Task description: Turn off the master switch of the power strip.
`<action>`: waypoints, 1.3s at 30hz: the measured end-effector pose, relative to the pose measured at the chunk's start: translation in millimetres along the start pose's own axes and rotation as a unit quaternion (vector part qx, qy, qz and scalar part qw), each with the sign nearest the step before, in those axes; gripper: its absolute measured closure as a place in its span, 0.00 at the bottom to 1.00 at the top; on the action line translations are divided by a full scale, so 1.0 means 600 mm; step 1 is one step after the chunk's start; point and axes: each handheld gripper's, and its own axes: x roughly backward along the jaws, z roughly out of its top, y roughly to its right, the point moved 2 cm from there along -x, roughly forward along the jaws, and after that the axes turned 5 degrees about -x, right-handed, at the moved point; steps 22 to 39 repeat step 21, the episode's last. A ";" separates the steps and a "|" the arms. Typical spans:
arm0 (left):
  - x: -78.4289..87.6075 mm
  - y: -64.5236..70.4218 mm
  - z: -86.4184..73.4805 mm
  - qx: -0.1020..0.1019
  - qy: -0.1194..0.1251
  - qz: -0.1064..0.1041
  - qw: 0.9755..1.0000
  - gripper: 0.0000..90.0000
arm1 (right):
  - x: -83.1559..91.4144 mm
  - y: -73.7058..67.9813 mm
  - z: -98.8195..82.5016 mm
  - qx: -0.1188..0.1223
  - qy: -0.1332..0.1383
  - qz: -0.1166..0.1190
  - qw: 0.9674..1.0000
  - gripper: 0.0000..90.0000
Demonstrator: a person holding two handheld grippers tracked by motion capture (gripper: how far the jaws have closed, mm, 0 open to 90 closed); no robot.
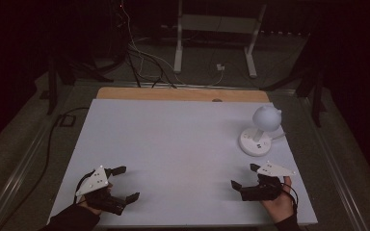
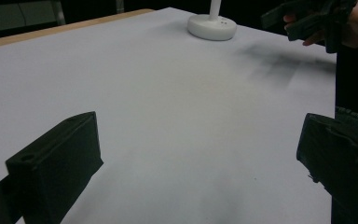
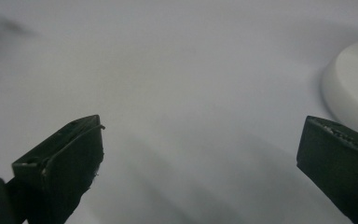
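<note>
**Both grippers open over bare white desk, lamp at right edge**

Right now the desk [image 1: 183, 144], a flat white sheet-covered top w/ a strip of light wood along its far edge, carries one object: a small white desk lamp [image 1: 261, 130] w/ a round flat base and a globe-shaped head on a short stem. It stands upright near the desk's right edge, approx. midway between the near and far edges.

Left gripper [image 1: 125, 183], black two-jaw tool w/ a grey three-cornered plate on top, sits near the near-left corner of the desk, held by the person's left hand [image 1: 87, 204] coming in from the bottom. Jaws wide apart, nothing between them; left gripper view shows only bare white surface in the gap.

Right gripper [image 1: 244, 176], same build, is near the near-right corner, held by the right hand [image 1: 280, 201]. Jaws also spread wide, gripping nothing. It sits on the near side of the lamp, apart from it, not touching. In the right gripper view the lamp's round base shows at the right edge, just beyond the right-hand jaw.

Both grippers point inward toward the desk's middle, well apart from each other. Beyond the far edge: cables [image 1: 139, 53] on the floor and a white metal stand [image 1: 217, 33], dim.
</note>
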 end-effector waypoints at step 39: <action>-0.003 0.000 0.000 0.000 -0.003 -0.004 1.000 0.00 | -0.021 -0.002 -0.021 0.061 -0.026 0.033 0.997 0.00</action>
